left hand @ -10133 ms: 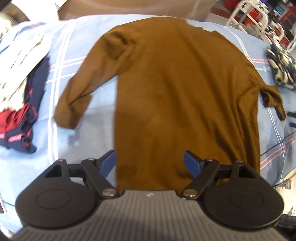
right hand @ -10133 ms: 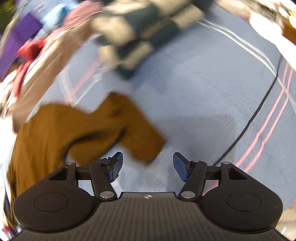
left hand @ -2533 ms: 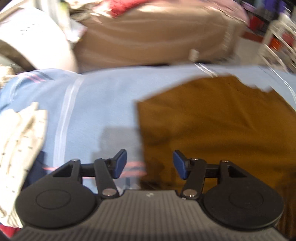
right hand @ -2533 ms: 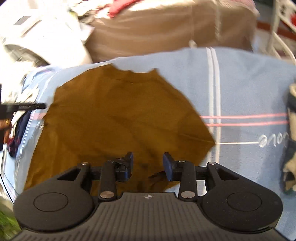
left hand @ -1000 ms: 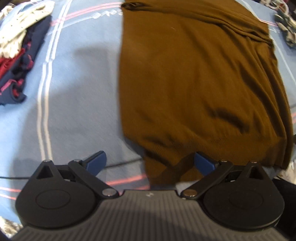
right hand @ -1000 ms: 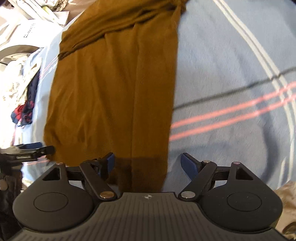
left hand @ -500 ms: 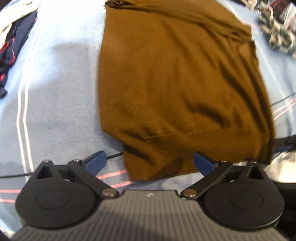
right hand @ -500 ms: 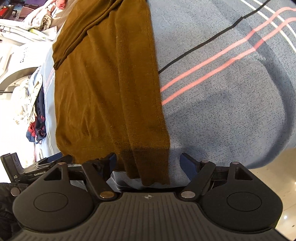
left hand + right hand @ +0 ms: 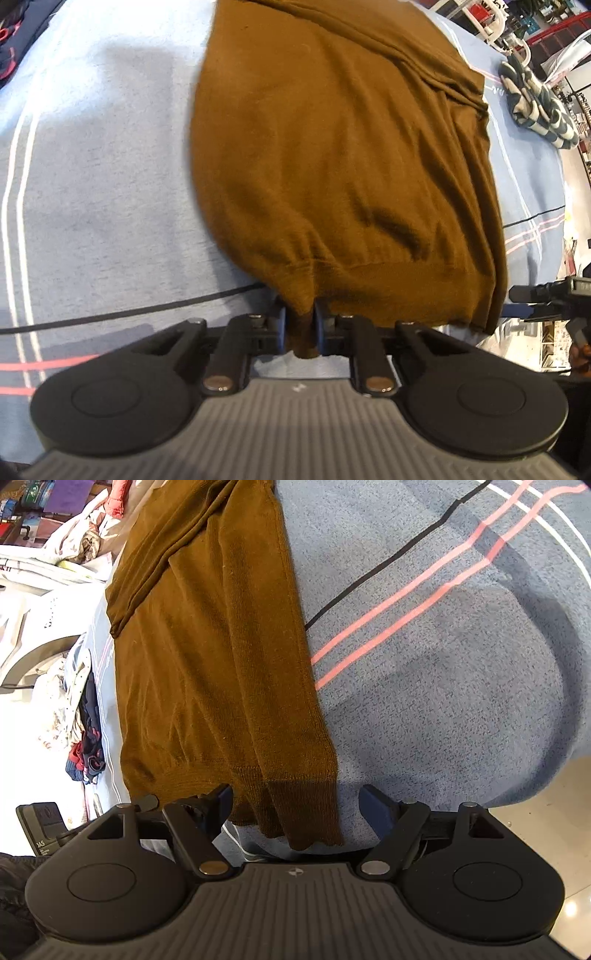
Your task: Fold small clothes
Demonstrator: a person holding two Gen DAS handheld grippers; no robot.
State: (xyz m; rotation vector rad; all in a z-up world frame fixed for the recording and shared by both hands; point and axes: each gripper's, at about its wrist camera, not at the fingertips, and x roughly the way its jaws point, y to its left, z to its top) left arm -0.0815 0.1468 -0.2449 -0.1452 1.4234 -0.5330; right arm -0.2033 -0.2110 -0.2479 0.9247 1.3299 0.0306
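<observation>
1. Left gripper (image 9: 299, 325): jaws closing, blue pads pinching a bunched bit of the brown sweater's (image 9: 332, 147) ribbed hem at its near left corner; fabric pulled into a small tuck between the pads.
2. Right gripper (image 9: 295, 805): jaws spread wide, pads clear of the cloth, with the hem's near right corner lying between them, just past the near edge of the bed.
3. Brown sweater: spread lengthwise over the blue bedsheet (image 9: 92, 184), hem hanging slightly over the near edge, a folded-in sleeve (image 9: 166, 546) lying as a ridge along the far part of the body.
4. Blue bedsheet: marked with a black line and paired pink stripes (image 9: 406, 590) crossing to the right of the sweater, white double lines toward the left edge.
5. Green-and-white checked garment (image 9: 535, 99): bundled near the far right corner, well apart from the sweater.
6. Navy and red clothes (image 9: 86, 734): heaped by the left edge beside pale printed fabric.
</observation>
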